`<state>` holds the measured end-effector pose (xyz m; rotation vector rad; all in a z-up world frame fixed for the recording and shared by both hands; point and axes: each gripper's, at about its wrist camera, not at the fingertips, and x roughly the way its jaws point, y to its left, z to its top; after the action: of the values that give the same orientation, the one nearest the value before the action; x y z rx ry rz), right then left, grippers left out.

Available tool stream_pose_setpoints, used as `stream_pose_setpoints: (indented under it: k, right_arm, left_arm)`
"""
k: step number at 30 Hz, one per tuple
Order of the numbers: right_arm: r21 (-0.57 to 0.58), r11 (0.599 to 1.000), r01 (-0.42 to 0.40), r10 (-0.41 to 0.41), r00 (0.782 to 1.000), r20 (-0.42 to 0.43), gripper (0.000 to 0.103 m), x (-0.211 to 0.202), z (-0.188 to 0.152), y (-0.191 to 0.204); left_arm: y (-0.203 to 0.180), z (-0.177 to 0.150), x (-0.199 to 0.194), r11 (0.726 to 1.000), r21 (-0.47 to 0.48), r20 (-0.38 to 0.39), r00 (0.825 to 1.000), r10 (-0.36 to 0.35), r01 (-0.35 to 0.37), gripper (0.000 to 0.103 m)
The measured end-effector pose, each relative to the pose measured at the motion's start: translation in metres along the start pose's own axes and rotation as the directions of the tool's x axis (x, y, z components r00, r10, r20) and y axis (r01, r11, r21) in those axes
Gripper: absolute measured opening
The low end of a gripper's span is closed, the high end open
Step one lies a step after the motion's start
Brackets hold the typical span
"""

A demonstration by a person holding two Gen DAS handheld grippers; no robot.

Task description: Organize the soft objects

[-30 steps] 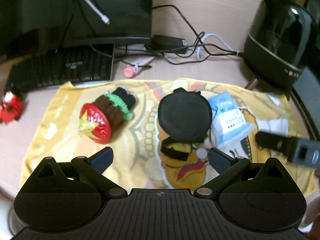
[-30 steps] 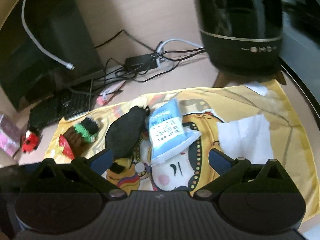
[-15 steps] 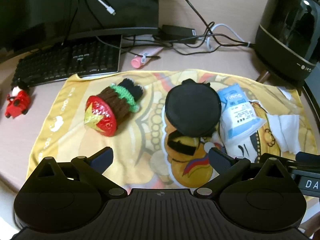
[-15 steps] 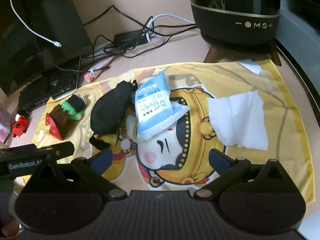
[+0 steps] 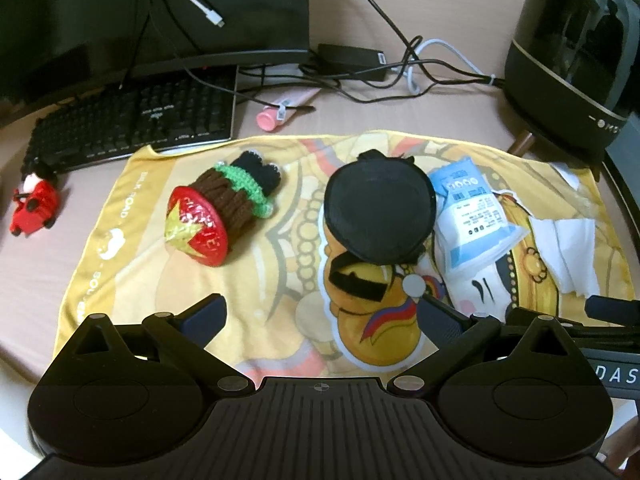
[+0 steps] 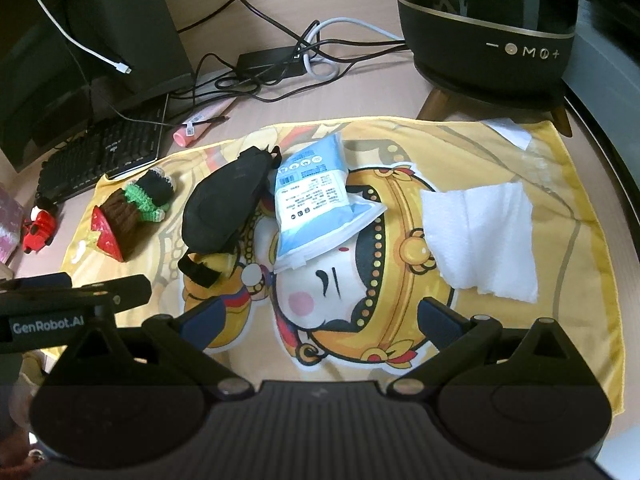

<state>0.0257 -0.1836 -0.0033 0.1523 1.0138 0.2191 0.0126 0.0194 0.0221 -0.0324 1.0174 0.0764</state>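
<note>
A yellow printed cloth lies flat on the desk. On it rest a crocheted strawberry toy, a black eye mask, a blue tissue pack and a white tissue. My left gripper hovers open over the cloth's near edge, short of the mask. My right gripper is open too, near the front edge, below the tissue pack. Neither holds anything.
Behind the cloth are a black keyboard, a monitor, tangled cables with a power brick, a pink tube and a black round appliance. A small red toy sits left of the cloth.
Both grippers pulled back and up from the cloth, so more of it shows. The objects on the cloth have not moved. Both grippers stayed open.
</note>
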Motion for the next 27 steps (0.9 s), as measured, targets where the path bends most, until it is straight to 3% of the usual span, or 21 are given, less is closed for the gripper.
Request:
stream_pose_setpoints:
  k: [27]
  right_arm:
    - [-0.020, 1.000, -0.015, 0.015, 1.000, -0.011, 0.103, 0.0058, 0.0056, 0.0067]
  left_arm:
    - [0.0099, 0.0005, 0.0034, 1.000, -0.024, -0.009, 1.000, -0.002, 0.002, 0.103]
